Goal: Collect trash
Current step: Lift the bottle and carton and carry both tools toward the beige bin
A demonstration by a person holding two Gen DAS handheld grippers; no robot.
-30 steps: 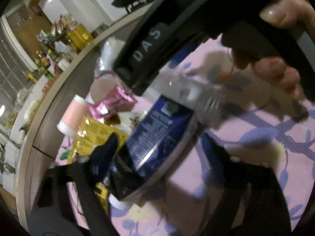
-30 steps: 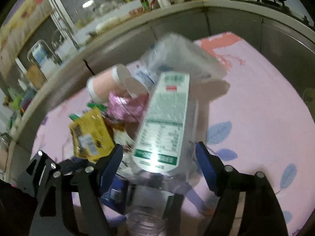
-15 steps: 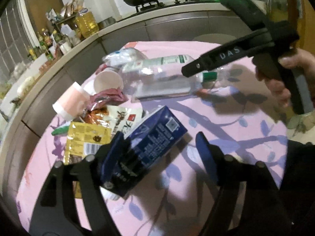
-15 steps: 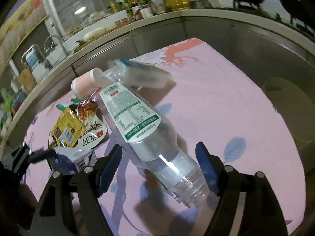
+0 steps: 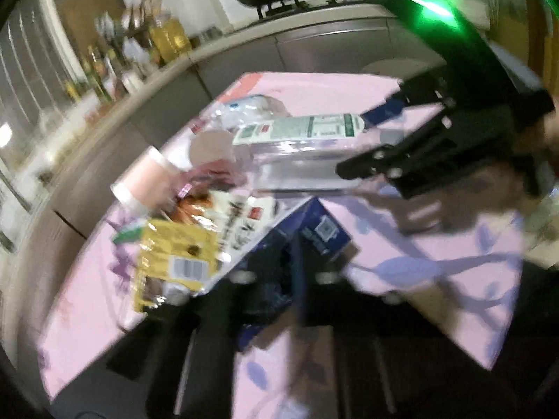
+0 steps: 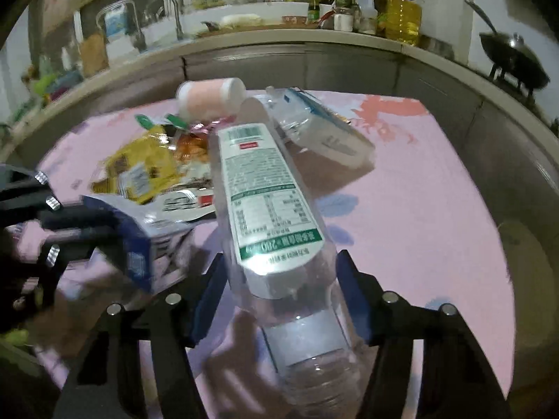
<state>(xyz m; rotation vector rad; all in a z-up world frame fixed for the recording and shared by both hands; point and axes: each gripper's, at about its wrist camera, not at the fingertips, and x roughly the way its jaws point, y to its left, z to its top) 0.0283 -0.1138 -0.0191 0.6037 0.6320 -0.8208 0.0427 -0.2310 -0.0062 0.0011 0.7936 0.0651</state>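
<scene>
My right gripper (image 6: 279, 279) is shut on a clear plastic bottle (image 6: 269, 209) with a white and green label, held above the pink tablecloth; it also shows in the left wrist view (image 5: 300, 146). My left gripper (image 5: 293, 272) is shut on a dark blue carton (image 5: 300, 237), which shows at the left of the right wrist view (image 6: 139, 237). On the table lie a yellow wrapper (image 5: 174, 258), a white printed wrapper (image 5: 237, 220), a pink paper cup (image 5: 143, 181) and a crumpled clear bottle (image 6: 321, 129).
The pink table (image 6: 436, 192) stands before a grey kitchen counter (image 6: 314, 56) that curves around its far side. Oil bottles (image 6: 401, 17) and a wok (image 6: 513, 63) stand on the counter. A round stool (image 6: 531, 272) is at the right.
Both grippers have closed, the right on the clear bottle and the left on the blue carton. The carton has lifted at its near end.
</scene>
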